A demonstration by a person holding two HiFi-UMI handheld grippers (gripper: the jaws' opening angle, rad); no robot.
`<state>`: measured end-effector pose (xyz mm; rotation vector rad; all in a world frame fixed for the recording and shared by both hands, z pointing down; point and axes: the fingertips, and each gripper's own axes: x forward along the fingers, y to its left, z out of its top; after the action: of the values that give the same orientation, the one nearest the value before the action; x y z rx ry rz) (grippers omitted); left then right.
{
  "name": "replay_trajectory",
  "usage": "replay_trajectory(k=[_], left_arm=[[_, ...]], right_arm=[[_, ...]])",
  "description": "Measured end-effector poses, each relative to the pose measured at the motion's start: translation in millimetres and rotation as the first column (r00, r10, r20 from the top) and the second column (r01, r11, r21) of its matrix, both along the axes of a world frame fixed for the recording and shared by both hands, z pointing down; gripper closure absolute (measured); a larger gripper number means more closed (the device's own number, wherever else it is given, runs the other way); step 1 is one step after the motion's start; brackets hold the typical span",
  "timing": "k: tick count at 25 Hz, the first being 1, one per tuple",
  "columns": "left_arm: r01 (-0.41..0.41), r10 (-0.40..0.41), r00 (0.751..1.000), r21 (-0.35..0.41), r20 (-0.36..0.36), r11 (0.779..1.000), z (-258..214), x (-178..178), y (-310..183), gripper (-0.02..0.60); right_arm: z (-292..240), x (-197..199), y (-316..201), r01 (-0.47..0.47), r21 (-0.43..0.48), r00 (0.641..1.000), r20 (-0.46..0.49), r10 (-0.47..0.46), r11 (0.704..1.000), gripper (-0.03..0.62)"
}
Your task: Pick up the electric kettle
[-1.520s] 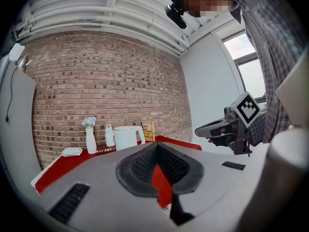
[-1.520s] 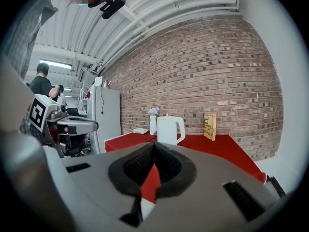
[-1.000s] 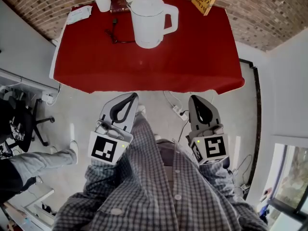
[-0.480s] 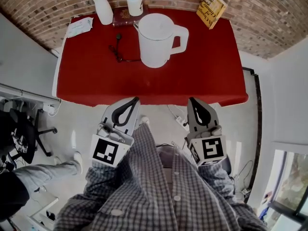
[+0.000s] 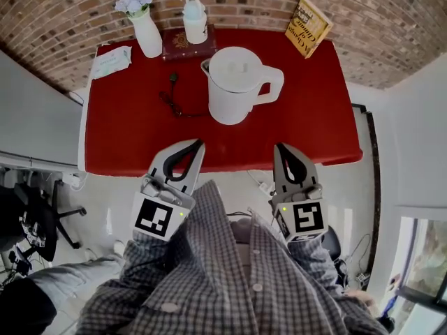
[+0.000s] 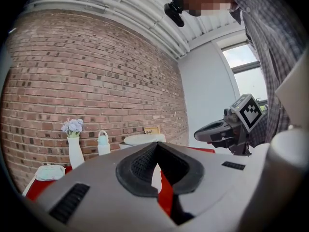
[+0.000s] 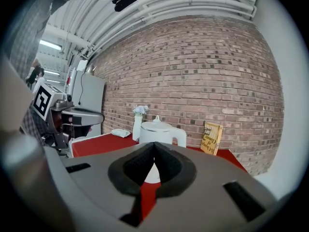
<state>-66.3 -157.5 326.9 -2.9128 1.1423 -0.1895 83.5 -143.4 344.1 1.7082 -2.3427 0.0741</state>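
A white electric kettle [image 5: 237, 84] stands upright near the middle of the red table [image 5: 133, 131], its handle [image 5: 274, 82] turned to the right. It also shows ahead in the right gripper view as the kettle [image 7: 159, 132], and its lid peeks over the jaws as the kettle [image 6: 143, 139] in the left gripper view. My left gripper [image 5: 197, 145] and right gripper [image 5: 280, 147] hover side by side at the table's near edge, both shut and empty, well short of the kettle.
A black cord [image 5: 174, 100] lies left of the kettle. A white vase with flowers [image 5: 143, 26], a small bottle [image 5: 195, 18] on a dark book, a yellow book [image 5: 308, 25] and a packet [image 5: 110, 60] line the back by the brick wall. An office chair [image 5: 31, 215] stands at left.
Both grippers have come forward from over the floor to the table's near edge. The table and kettle now sit lower and closer in the head view.
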Motion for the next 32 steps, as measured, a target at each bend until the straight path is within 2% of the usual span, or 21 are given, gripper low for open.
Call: replay_trajectory(k=[6,13,17,20,29,32], left_arm=[[-0.052,0.052,0.999,0.013,0.007,0.999,0.1,-7.7,-31.0,0.58],[-0.055,0.055,0.998,-0.006,-0.005,0.998,6.2,-17.3,-45.7,0.58],[-0.049,0.049,0.999,-0.022,-0.005,0.999,10.9,-19.7,-47.8,0.58],[-0.037,0.037,0.999,-0.031,-0.009,0.999,13.5,-21.6,-51.4,0.58],[0.023,-0.023,1.0,-0.04,-0.003,0.999,11.3,-18.5,-73.5,0.58],[0.049,-0.049,0.999,-0.024,0.002,0.999,9.4,-16.4,-83.9,0.58]], right_arm=[[2.0,-6.9,-25.7,-0.065,0.013,0.998,-0.009,0.065,0.998,0.591],[8.5,0.8,-37.7,-0.145,-0.004,0.989,-0.021,0.145,0.989,0.591],[14.4,4.9,-44.5,-0.158,-0.023,0.986,-0.058,0.156,0.987,0.591],[14.6,6.5,-52.3,-0.153,-0.027,0.987,-0.052,0.151,0.988,0.588],[23.5,25.2,-90.0,-0.144,-0.052,0.988,-0.067,0.14,0.988,0.466],[25.4,32.8,-105.5,-0.143,-0.049,0.988,-0.071,0.139,0.989,0.453]])
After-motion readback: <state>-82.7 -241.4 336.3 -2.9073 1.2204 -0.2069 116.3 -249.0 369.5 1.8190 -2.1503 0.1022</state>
